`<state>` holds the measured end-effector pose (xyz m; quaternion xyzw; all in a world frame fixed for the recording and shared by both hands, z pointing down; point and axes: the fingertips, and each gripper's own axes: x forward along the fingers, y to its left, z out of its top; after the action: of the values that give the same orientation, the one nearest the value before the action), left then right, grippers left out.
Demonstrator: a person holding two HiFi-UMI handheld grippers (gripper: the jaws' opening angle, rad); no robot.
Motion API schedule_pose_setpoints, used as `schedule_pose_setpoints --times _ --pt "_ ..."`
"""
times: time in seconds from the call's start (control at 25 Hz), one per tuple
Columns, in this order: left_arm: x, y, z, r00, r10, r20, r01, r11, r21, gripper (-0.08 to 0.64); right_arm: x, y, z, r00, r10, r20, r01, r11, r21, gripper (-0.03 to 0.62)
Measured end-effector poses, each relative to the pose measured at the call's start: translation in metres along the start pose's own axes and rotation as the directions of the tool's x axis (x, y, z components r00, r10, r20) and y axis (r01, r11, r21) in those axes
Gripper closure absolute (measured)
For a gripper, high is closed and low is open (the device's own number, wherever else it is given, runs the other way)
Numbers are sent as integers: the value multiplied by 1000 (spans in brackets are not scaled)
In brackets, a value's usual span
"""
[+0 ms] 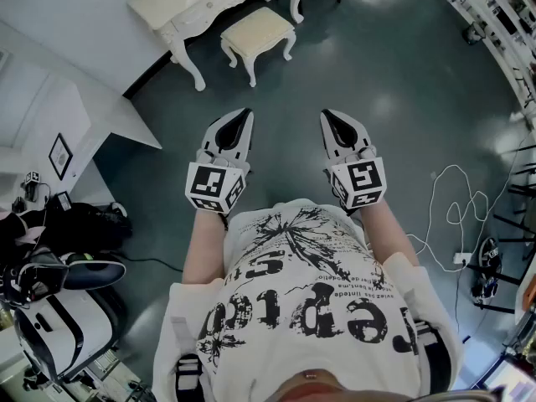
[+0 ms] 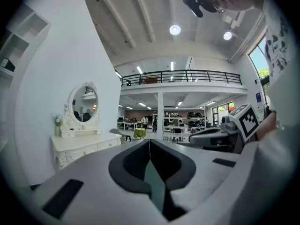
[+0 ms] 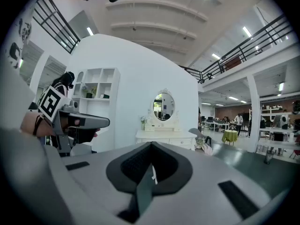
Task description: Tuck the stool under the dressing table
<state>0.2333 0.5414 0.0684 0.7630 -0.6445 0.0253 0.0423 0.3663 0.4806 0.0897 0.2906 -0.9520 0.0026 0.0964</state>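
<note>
The stool [image 1: 258, 33], with a cream cushion and white curved legs, stands on the dark floor just in front of the white dressing table [image 1: 209, 2], mostly out from under it. Both grippers hang in the air well short of it, side by side and pointing toward it. My left gripper [image 1: 245, 113] is shut with nothing in it, and so is my right gripper [image 1: 327, 114]. In the left gripper view the shut jaws [image 2: 149, 142] point past the dressing table [image 2: 77, 148]. In the right gripper view the dressing table [image 3: 164, 136] and its oval mirror [image 3: 163, 106] stand beyond the jaws [image 3: 151, 146].
A white partition wall [image 1: 67, 23] runs along the left behind the table. Bags and a white suitcase [image 1: 59, 316] sit at lower left. A white cable [image 1: 452, 199] and dark shoes [image 1: 487, 266] lie on the floor at right, with a metal rack [image 1: 502, 23] at upper right.
</note>
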Motion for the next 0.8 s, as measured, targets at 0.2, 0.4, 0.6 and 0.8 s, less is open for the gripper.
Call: schedule_pose_setpoints --times 0.2,0.4,0.6,0.8 --pt "0 2 -3 1000 -3 -3 3 1000 -5 540 3 4 -2 1000 5 -6 -5 1000 -2 575" --pt "0 10 -4 1000 -7 -4 7 1000 -15 540 9 7 -6 1000 1 -17 -1 1000 7 575" --pt "-3 27 -12 1000 -6 -11 5 999 -35 540 19 13 -17 999 -10 -42 11 1000 27 575" --pt "3 38 -29 999 -8 -41 5 998 -61 540 30 12 -32 997 -11 -82 14 999 39 575"
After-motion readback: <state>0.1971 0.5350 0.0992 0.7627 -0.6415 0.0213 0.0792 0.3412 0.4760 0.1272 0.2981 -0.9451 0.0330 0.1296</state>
